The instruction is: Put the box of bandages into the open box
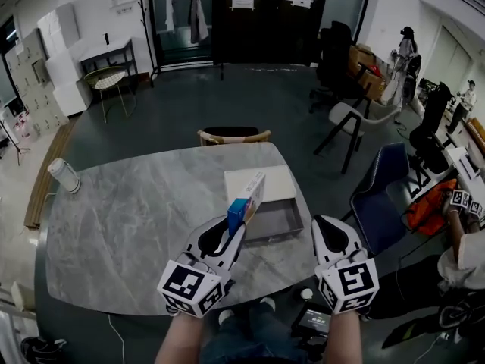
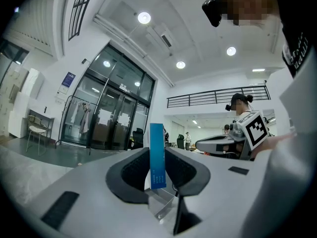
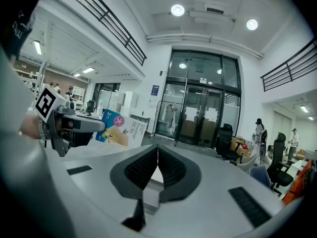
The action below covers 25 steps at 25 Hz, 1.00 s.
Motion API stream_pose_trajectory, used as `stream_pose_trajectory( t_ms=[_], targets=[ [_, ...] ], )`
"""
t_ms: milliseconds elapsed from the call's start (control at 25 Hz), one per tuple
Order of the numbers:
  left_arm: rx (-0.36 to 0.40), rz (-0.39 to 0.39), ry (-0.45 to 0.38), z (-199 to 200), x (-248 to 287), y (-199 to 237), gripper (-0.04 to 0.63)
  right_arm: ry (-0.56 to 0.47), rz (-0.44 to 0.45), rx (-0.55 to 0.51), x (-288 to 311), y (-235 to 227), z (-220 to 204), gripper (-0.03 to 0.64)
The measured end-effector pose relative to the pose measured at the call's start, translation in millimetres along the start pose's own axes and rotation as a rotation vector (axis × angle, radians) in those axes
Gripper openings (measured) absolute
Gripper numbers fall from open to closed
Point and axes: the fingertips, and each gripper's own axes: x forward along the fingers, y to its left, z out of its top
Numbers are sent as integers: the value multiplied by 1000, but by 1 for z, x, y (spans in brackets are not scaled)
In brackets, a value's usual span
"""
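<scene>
My left gripper (image 1: 237, 227) is shut on the box of bandages (image 1: 247, 202), a thin blue and white carton that it holds upright, on edge, above the table. In the left gripper view only the carton's blue narrow side (image 2: 157, 155) shows, clamped between the dark pads. The open box (image 1: 282, 220) is a grey tray with a white lid (image 1: 261, 180) lying behind it; the carton hangs over the tray's left end. My right gripper (image 1: 324, 224) is shut and empty to the right of the tray. From the right gripper view (image 3: 157, 155), the bandage box (image 3: 119, 131) shows at left.
A grey marble table (image 1: 129, 218) carries a white cylinder (image 1: 64, 175) at its left edge. A wooden chair (image 1: 233, 135) stands behind the table and a blue chair (image 1: 385, 189) to its right. A person's arm (image 1: 456, 230) is at far right.
</scene>
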Motion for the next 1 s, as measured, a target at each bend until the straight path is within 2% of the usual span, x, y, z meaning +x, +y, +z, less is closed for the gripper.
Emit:
stream_pose_trajectory(
  t_ms=[400, 640, 1000],
  targets=[
    [-10, 34, 67, -19, 71, 8, 103, 11, 6, 84, 45, -68, -20, 26],
    [-105, 27, 95, -37, 103, 6, 103, 46, 19, 122, 56, -94, -43, 26],
    [-168, 43, 250, -98, 121, 3, 103, 155, 53, 184, 67, -101, -93, 26]
  ],
)
